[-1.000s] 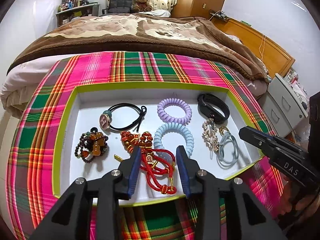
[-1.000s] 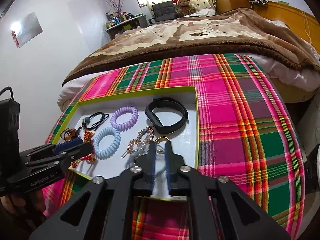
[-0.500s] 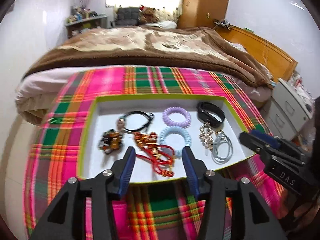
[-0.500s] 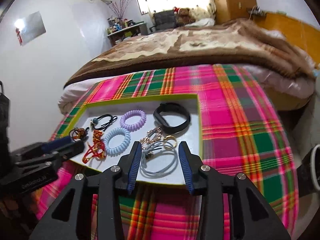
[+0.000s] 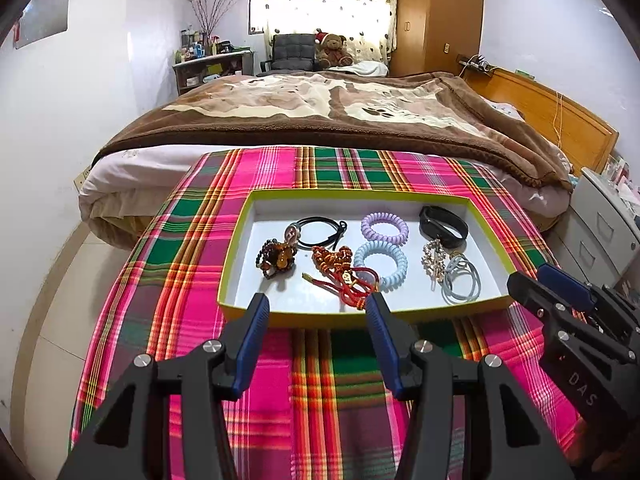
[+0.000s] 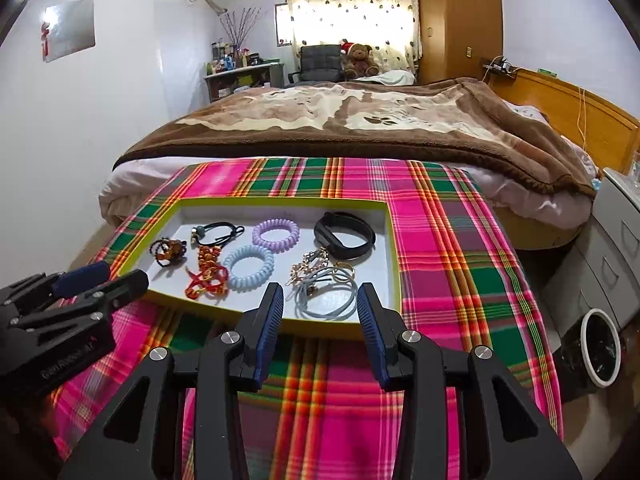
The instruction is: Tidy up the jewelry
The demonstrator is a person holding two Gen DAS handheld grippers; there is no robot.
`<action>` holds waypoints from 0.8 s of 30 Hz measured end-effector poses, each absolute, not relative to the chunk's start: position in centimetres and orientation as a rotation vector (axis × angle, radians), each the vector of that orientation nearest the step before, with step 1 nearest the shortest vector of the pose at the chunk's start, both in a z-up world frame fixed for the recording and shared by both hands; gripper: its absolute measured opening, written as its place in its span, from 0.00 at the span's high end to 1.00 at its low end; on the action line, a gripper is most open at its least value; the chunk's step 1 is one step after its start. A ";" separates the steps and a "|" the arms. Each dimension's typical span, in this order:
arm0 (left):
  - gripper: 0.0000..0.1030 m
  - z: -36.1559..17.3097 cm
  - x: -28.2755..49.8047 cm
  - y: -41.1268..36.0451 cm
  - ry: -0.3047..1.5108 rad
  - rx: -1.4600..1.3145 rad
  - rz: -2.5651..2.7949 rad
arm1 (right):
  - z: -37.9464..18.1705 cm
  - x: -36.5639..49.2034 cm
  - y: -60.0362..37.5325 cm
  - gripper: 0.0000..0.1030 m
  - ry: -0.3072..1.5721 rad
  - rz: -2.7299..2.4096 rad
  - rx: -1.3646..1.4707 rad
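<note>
A white tray with a yellow-green rim (image 5: 486, 216) (image 6: 394, 264) lies on a plaid cloth. In it are a dark bead bracelet (image 5: 276, 258), a black cord tie (image 5: 316, 230), a red cord bracelet (image 5: 344, 276) (image 6: 206, 272), purple (image 5: 385, 227) and blue (image 5: 381, 265) coil ties, a black band (image 5: 443, 226) (image 6: 344, 234), a gold chain (image 5: 434, 258) and grey hair ties (image 5: 460, 280) (image 6: 326, 296). My left gripper (image 5: 316, 304) hangs open over the tray's near rim, holding nothing. My right gripper (image 6: 320, 292) is open too, just short of the grey ties.
The plaid cloth (image 5: 320, 380) covers the foot of a bed with a brown blanket (image 5: 320, 120). A grey drawer cabinet (image 6: 616, 248) and a white-rimmed bin (image 6: 600, 348) stand to the right. A white wall runs along the left.
Both grippers pulled back and up from the tray and opened their jaws. The red cord bracelet and the grey hair ties now lie free in the tray.
</note>
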State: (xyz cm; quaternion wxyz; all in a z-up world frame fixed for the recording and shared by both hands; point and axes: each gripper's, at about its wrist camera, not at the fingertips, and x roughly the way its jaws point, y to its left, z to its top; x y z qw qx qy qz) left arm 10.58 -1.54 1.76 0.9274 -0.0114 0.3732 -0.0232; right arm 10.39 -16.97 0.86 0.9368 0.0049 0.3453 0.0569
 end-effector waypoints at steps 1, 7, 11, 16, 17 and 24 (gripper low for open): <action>0.49 1.8 10.3 -1.6 0.756 -0.020 -0.040 | 0.9 10.2 -16.8 0.62 0.711 0.117 0.010; 0.49 2.0 9.5 -1.6 0.744 -0.027 -0.036 | 1.0 9.4 -16.7 0.62 0.708 0.108 0.034; 0.49 2.0 9.2 -1.7 0.746 -0.021 -0.033 | 1.2 9.1 -16.5 0.62 0.702 0.111 0.033; 0.49 2.0 8.9 -2.0 0.741 -0.015 -0.035 | 1.2 8.9 -16.3 0.62 0.702 0.116 0.033; 0.49 2.0 8.8 -2.0 0.740 -0.014 -0.036 | 1.2 8.9 -16.2 0.62 0.703 0.119 0.035; 0.49 2.1 8.3 -2.3 0.730 -0.007 -0.027 | 1.1 8.8 -16.3 0.62 0.702 0.113 0.039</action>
